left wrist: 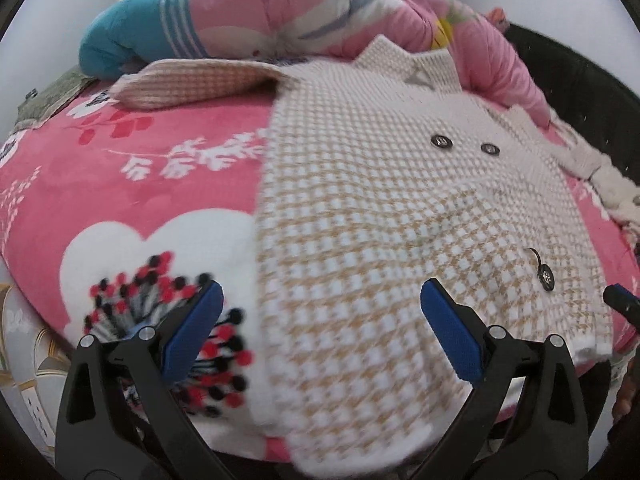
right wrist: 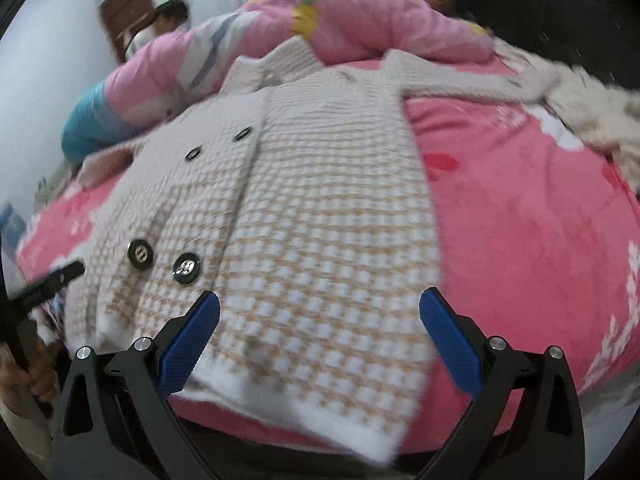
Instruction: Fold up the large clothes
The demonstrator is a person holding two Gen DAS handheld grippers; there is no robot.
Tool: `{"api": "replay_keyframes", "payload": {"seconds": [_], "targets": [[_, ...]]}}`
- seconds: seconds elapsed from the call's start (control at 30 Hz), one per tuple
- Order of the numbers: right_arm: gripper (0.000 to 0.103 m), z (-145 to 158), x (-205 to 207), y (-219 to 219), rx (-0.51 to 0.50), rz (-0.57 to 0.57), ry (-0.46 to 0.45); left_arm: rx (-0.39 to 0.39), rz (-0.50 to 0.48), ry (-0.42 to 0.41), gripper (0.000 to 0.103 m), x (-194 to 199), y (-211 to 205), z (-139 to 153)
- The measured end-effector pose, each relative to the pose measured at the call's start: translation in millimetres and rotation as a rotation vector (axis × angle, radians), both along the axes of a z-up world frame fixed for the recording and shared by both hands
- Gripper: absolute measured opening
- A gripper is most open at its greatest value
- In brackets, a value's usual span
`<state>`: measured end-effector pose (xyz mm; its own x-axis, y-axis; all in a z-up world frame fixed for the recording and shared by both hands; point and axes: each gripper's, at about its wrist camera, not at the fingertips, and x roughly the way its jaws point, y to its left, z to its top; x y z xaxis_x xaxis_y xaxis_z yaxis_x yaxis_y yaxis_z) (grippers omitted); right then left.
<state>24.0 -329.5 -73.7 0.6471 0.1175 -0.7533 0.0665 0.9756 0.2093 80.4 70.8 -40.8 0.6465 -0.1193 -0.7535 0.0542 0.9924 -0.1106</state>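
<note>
A cream-and-tan checked knit coat (left wrist: 360, 208) with dark buttons lies flat, front up, on a pink bed, collar toward the far side. One sleeve (left wrist: 196, 80) stretches out to the left, the other sleeve (right wrist: 452, 76) to the right. My left gripper (left wrist: 320, 312) is open just above the coat's lower left hem. My right gripper (right wrist: 320, 320) is open over the lower right hem (right wrist: 304, 412), which hangs at the bed's near edge. Neither holds anything. The other gripper's tip (left wrist: 620, 300) shows at the right edge of the left wrist view.
A pink bedspread (left wrist: 120, 184) with a white heart covers the bed. A rolled pink and blue quilt (left wrist: 256, 16) lies behind the collar. A white fluffy garment (right wrist: 588, 116) sits at the right. A person (right wrist: 160, 24) is in the far background. A hand (right wrist: 28, 376) holds the left gripper.
</note>
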Motion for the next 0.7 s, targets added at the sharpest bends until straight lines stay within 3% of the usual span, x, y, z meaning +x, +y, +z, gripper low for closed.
{"api": "replay_keyframes", "payload": {"seconds": [0.23,0.37,0.5,0.6,0.7], "targets": [[0.075,-17,-4,-28,0.153,-0.026,0.070,-0.077,-0.027,-0.020,0.095,0,27,2],[0.066,-19,-10,-24,0.165,-0.007,0.080,-0.124,-0.051,-0.020,0.078,-7,32,-3],[0.049,-19,-17,-29,0.189,-0.022,0.088,-0.163,-0.038,0.036,0.064,-4,40,-20],[0.039,-20,-18,-32,0.199,-0.021,0.099,-0.222,-0.012,0.049,0.059,-1,51,-26],[0.036,-26,-19,-35,0.205,-0.018,0.112,-0.274,0.001,0.049,0.056,0,58,-28]]}}
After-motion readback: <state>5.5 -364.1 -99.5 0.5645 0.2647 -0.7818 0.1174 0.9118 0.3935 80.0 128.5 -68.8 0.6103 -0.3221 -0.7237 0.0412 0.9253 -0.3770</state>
